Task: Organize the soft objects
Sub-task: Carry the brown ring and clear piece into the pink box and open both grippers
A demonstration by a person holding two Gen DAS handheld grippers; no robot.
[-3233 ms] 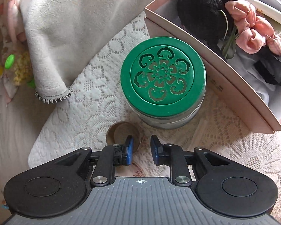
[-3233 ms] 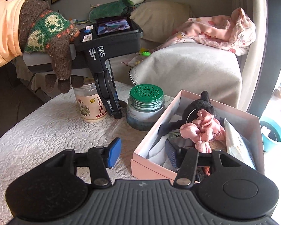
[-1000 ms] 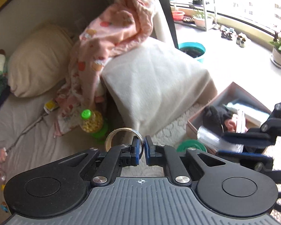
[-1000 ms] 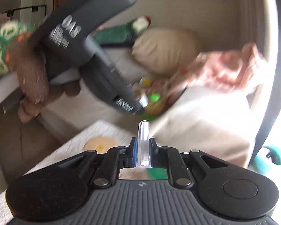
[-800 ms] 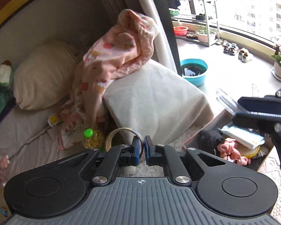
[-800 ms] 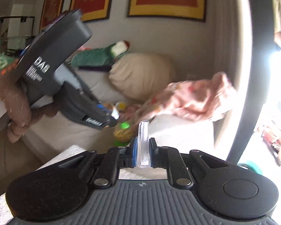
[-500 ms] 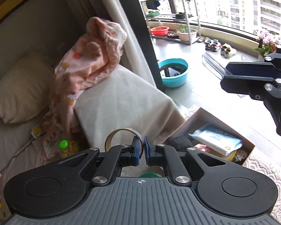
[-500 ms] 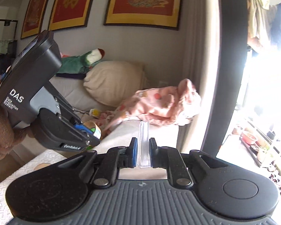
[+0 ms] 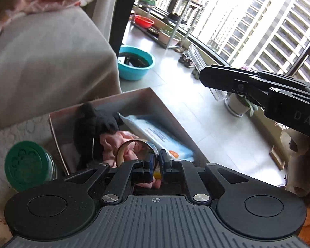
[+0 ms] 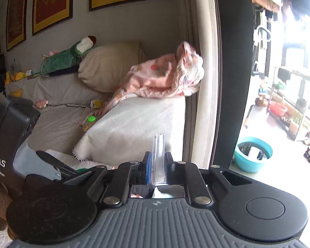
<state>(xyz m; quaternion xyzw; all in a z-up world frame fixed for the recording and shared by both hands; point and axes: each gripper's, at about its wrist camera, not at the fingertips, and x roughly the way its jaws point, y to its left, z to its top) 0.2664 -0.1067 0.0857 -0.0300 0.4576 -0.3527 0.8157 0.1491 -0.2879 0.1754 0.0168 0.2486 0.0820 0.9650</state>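
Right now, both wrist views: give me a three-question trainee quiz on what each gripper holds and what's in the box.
1. True or false: the left gripper is shut on a tape roll.
2. What does the right gripper hold? A) pink scrunchie B) clear plastic case C) green jar lid
3. Fill in: inside the pink box, the black plush toy lies beside a pink ____.

Key: 1 true; 2 B; 3 scrunchie.
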